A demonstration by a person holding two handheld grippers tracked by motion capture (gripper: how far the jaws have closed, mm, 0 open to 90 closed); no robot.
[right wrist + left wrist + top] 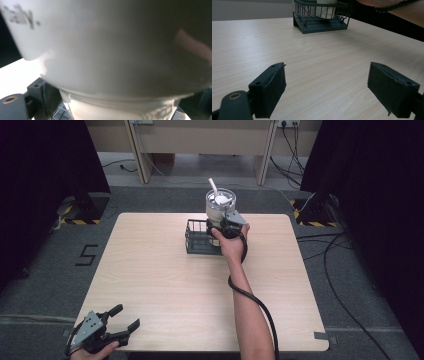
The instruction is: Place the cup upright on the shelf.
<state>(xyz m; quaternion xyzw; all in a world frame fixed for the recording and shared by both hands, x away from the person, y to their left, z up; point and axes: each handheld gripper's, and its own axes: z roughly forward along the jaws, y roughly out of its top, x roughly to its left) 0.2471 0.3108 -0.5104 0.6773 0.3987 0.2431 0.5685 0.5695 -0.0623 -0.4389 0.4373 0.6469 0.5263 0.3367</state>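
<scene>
**Cup stack over the wire basket, right hand doing all the work**

Starting at the left: the left gripper (112, 327) is parked at the near-left corner of the table (150, 285), just sitting in the person's hand. Its jaws are spread wide with nothing between them, and its own view looks across bare wood toward the basket (321, 23) at the far side. So that hand is idle, well apart from the action.

Moving right to the middle of the far edge: the dark wire basket (200, 240) sits on the table, and the right gripper (226, 226) is up against the white cup (220, 205), which has a straw or stick (212, 185) poking out the top. From the right gripper view the white cup (107, 50) sits huge and blurry right at the jaws, with what looks like a second cup (120, 110) nested under it, and the one jaw I can see looks pressed to its side, so I'd say it's clamped on the cup. Can't tell if the bottom is resting in the basket or hanging just above it.

My read: this is the placing (or lifting) step at the basket. The next move needs the cup kept upright so the contents and straw stay put, and the base has to clear the basket's wire rim.
</scene>
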